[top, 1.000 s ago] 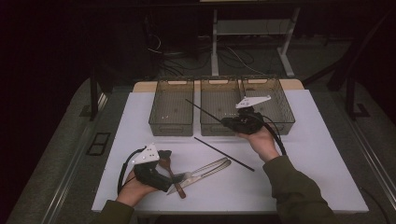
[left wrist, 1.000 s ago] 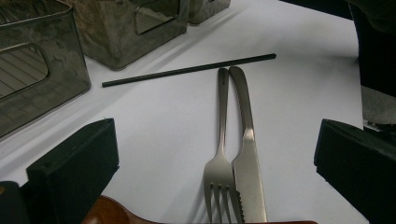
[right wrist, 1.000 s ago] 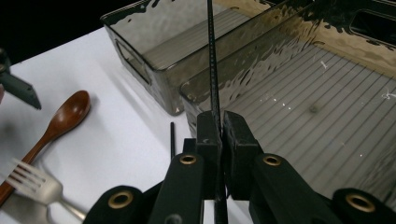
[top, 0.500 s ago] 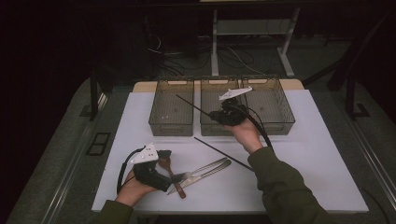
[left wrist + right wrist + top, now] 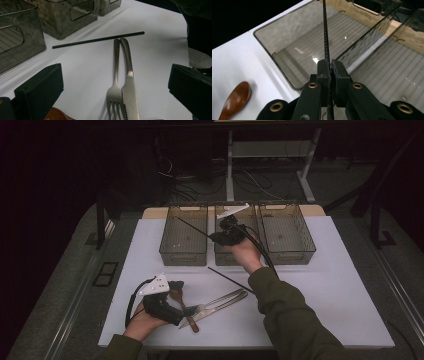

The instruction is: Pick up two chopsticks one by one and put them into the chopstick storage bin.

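My right gripper [image 5: 217,238] [image 5: 330,65] is shut on a thin black chopstick [image 5: 192,226] [image 5: 325,37], held in the air. The stick slants out over the left clear bin [image 5: 182,256] [image 5: 287,45]. A second black chopstick [image 5: 230,280] [image 5: 97,40] lies on the white table in front of the bins. My left gripper [image 5: 181,297] [image 5: 116,75] rests near the front edge with its jaws open wide. A steel fork [image 5: 113,92] and knife [image 5: 128,85] lie side by side between them. A wooden spoon [image 5: 179,301] [image 5: 235,100] lies by the left jaw.
Three clear bins stand in a row at the back: the left one, a middle one [image 5: 227,260] under my right hand, and a right one [image 5: 287,255]. The white table [image 5: 340,290] has free room at the right. Dark floor, cables and a desk frame lie beyond.
My right gripper has carried the chopstick left and a little farther back, from over the right bins toward the left bin. The left gripper has stayed put.
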Demonstrator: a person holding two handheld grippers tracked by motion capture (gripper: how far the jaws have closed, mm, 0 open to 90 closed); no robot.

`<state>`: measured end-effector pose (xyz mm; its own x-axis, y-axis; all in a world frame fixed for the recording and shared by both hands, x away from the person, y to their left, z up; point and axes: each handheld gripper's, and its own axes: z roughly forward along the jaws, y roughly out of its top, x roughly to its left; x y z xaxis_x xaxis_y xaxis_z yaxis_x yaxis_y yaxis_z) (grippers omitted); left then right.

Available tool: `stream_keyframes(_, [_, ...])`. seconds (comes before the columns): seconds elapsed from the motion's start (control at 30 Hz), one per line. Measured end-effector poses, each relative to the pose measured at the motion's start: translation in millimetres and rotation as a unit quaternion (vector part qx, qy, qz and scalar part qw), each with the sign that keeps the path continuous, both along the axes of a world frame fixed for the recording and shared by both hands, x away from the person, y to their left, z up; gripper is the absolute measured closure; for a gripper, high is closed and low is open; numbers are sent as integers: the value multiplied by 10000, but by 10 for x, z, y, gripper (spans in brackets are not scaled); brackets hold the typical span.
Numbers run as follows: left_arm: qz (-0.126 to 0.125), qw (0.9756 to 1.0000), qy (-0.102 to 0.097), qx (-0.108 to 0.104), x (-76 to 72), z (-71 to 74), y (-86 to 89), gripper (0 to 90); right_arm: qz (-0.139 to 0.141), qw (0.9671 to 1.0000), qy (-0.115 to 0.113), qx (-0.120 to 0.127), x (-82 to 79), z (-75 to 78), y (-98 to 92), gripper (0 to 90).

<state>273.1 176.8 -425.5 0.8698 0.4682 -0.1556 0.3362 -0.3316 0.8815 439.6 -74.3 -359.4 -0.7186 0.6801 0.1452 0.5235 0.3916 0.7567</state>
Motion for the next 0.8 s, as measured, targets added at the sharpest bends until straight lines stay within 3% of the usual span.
stream_keyframes(0.4, [-53,10000,-19,-28,-6,8,-6,0,-163,9993,284,-190,281,-107,402,847])
stream_keyframes(0.8, [-88,10000,-6,-39,-15,11,-15,0,-183,9986,310,-384,359,-133,629,837])
